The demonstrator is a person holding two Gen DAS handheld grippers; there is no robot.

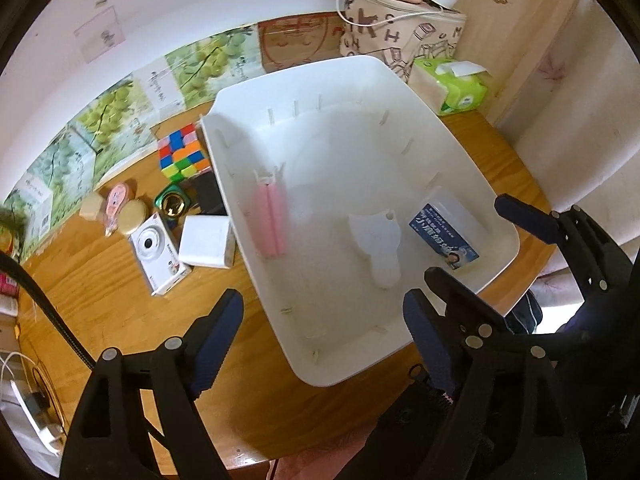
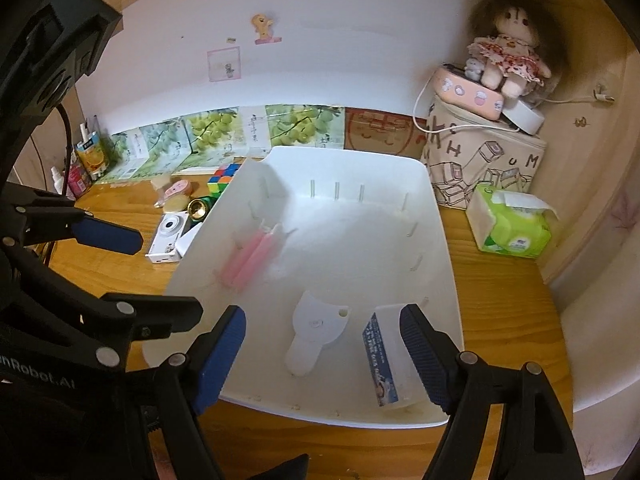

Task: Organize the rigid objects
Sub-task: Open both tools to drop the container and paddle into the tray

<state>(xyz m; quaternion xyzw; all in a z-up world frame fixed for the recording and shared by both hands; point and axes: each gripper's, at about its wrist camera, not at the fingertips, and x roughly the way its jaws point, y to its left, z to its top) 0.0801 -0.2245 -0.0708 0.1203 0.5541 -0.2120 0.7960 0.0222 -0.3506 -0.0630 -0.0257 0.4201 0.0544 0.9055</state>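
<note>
White bin [image 1: 472, 168] on wooden counter [image 1: 120, 304]. Inside bin: pink stick pair [image 1: 271, 218] by left wall, white flat piece [image 1: 378, 246] mid-floor, blue-label box [image 2: 382, 360] at near right corner. Left gripper [image 1: 320, 344] fingers wide, nothing between. Right gripper [image 2: 322, 356] fingers wide, right pad just beside box, not clamping. Camera [image 1: 158, 254], puzzle cube [image 1: 183, 152], white block [image 1: 208, 242] on counter left of bin.

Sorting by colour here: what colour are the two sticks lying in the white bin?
Pale pink sticks, clearest in the left wrist view.
</note>
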